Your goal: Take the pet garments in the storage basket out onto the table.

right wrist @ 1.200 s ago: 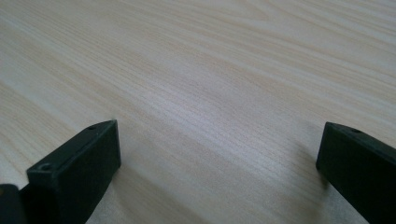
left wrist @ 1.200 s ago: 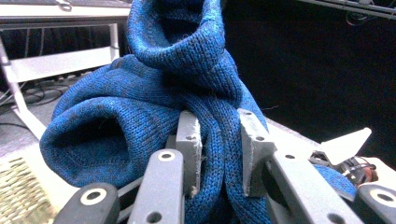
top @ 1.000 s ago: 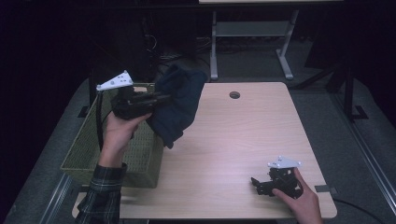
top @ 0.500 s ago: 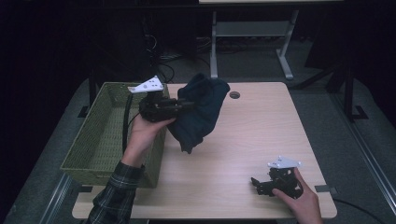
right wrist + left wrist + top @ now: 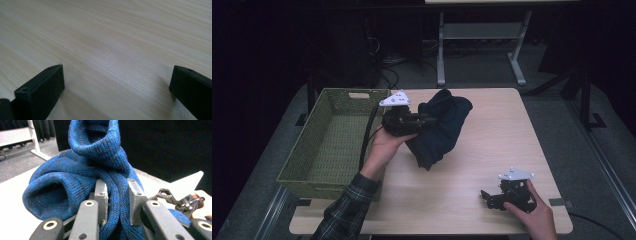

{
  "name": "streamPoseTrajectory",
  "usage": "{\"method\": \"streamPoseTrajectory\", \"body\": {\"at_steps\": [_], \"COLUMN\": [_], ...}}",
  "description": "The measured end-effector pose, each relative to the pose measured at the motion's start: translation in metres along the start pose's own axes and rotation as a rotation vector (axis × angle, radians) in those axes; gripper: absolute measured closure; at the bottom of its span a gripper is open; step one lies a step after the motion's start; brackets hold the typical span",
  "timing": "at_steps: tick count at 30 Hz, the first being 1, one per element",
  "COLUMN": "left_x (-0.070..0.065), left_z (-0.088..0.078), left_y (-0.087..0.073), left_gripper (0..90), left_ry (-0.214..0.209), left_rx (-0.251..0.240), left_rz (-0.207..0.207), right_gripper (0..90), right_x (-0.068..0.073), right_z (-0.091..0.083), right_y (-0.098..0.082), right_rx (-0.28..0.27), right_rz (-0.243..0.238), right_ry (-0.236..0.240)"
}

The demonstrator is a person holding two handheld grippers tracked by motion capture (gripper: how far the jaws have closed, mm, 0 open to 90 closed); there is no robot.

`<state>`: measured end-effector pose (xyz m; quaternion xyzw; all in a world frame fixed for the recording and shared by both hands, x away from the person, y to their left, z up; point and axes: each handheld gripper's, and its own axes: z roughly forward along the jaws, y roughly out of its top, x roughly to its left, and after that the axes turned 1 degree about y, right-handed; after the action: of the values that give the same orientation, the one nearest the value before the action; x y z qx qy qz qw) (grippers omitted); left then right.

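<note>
Left gripper (image 5: 432, 120) jaws clamped on a bunched blue knit garment (image 5: 439, 131), held above the tabletop (image 5: 492, 135) just right of the green wicker basket (image 5: 332, 145). Right gripper (image 5: 487, 197) rests near right on the tabletop, jaws wide apart, nothing between them.

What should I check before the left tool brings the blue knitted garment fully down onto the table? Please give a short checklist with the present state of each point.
1. Grip: left tool is shut on a fold of the blue knitted garment. Ok.
2. Garment is outside the green basket, over the table. Ok.
3. Landing area on the wood to the right of the garment is free of objects. Ok.
4. Right tool is open, holds nothing, and rests at the near right corner, apart from the garment. Ok.
5. Lower end of the garment touches the table: cannot tell.
6. Garment hangs bunched, not flat. Not ok if it must be spread.
</note>
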<state>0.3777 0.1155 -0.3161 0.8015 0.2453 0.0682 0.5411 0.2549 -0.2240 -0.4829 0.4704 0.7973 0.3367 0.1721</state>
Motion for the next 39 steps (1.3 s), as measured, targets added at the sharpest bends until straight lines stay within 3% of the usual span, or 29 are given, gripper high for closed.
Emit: {"method": "streamPoseTrajectory", "body": {"at_steps": [8, 20, 23, 31, 36, 39], "left_x": [0.001, -0.009, -0.011, -0.017, -0.018, -0.017], "left_z": [0.027, 0.073, 0.086, 0.119, 0.130, 0.130], "left_y": [-0.015, -0.039, -0.046, -0.070, -0.080, -0.082], "left_gripper": [73.1, 73.1, 73.0, 72.8, 72.2, 71.0], "left_ry": [-0.010, -0.029, -0.045, -0.084, -0.090, -0.093], "left_rx": [0.061, 0.159, 0.193, 0.284, 0.324, 0.320], "left_rz": [-0.006, 0.039, 0.064, 0.056, 0.074, 0.068], "right_gripper": [0.0, 0.0, 0.0, 0.0, 0.0, 0.0], "right_x": [0.000, 0.000, 0.000, 0.000, 0.000, 0.000], "right_z": [0.000, 0.000, 0.000, 0.000, 0.000, 0.000], "right_y": [0.000, 0.000, 0.000, 0.000, 0.000, 0.000], "right_rx": [-0.001, 0.000, 0.001, 0.001, 0.002, 0.002], "right_rz": [0.000, -0.004, 0.000, 0.002, 0.002, 0.000], "right_ry": [0.000, -0.001, 0.000, 0.000, -0.001, 0.000]}}
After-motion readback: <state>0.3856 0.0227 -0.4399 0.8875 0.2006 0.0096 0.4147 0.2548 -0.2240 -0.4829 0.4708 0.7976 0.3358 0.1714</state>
